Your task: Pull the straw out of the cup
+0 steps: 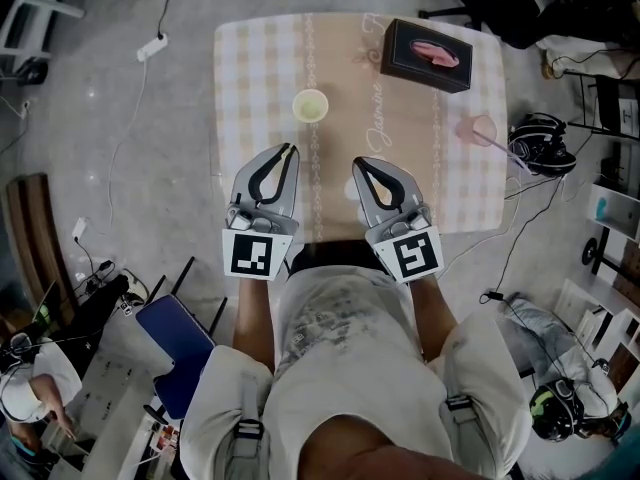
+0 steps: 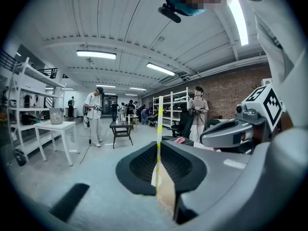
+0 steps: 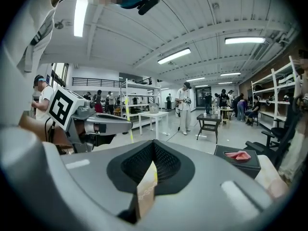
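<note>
The rectangular table (image 1: 400, 138) is covered by a beige-and-white checked cloth with a plain tan band down the middle. Both grippers reach over its near edge.

At the far right corner sits a black rectangular box (image 1: 427, 54) with an opening in its top. Something soft and pink (image 1: 437, 55) lies in that opening. In the right gripper view the same box shows to the right, with the pink thing poking out on top.

The left gripper (image 1: 291, 148) has its jaws pressed together on a thin yellow-and-white striped straw (image 2: 159, 124). In the left gripper view the straw stands upright between the pads and rises well above the tips. In the right gripper view it shows as a yellow line at that gripper's tip. The right gripper (image 1: 358, 161) lies just right of the left one. Its jaws are closed tip to tip, and only the tablecloth shows through the gap behind the tips.

The small round pale-yellow cup (image 1: 310, 105) stands upright on the table, a little beyond the left gripper's tips and left of the black box. From above, its inside shows only pale yellow. The straw is clear of it, held in the left gripper.

Near the table's right edge is a small pink cup (image 1: 483, 128). A thin pale stick (image 1: 505, 149) reaches from it past the table's edge. I cannot tell whether this cup is standing or lying down.
</note>
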{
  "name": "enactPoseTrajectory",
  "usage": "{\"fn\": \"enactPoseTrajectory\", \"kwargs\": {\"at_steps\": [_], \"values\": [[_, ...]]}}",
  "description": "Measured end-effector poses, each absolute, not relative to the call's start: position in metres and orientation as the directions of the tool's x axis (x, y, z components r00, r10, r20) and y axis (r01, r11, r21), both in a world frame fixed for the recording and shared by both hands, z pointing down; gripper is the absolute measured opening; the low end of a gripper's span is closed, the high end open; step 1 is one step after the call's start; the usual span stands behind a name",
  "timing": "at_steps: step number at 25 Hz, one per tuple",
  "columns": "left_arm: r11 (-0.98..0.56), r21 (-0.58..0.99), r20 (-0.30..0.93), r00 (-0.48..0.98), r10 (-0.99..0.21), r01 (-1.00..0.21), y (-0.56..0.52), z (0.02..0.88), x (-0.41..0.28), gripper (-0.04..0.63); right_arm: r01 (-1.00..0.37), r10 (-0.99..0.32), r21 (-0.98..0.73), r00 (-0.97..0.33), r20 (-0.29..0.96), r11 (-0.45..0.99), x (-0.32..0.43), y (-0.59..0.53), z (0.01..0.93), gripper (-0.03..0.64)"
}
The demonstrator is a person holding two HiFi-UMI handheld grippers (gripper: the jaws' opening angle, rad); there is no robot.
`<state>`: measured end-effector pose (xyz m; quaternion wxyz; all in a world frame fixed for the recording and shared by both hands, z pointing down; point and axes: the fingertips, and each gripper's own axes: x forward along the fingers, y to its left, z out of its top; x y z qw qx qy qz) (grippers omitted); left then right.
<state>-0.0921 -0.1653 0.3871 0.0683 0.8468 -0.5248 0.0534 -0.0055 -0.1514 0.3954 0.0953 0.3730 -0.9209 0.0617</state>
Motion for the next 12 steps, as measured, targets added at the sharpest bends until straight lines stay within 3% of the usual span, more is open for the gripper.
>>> {"fn": "enactPoseTrajectory", "kwargs": {"at_steps": [12], "values": [[-0.450,0.061,0.164,0.454,-0.876,-0.891,-0.1560,0.3927,-0.0926,0.031,-0.684,-0.657,-0.053,-0.716,0.234,0.727,-0.0094,-0.1460,0.4025,0.008]]}}
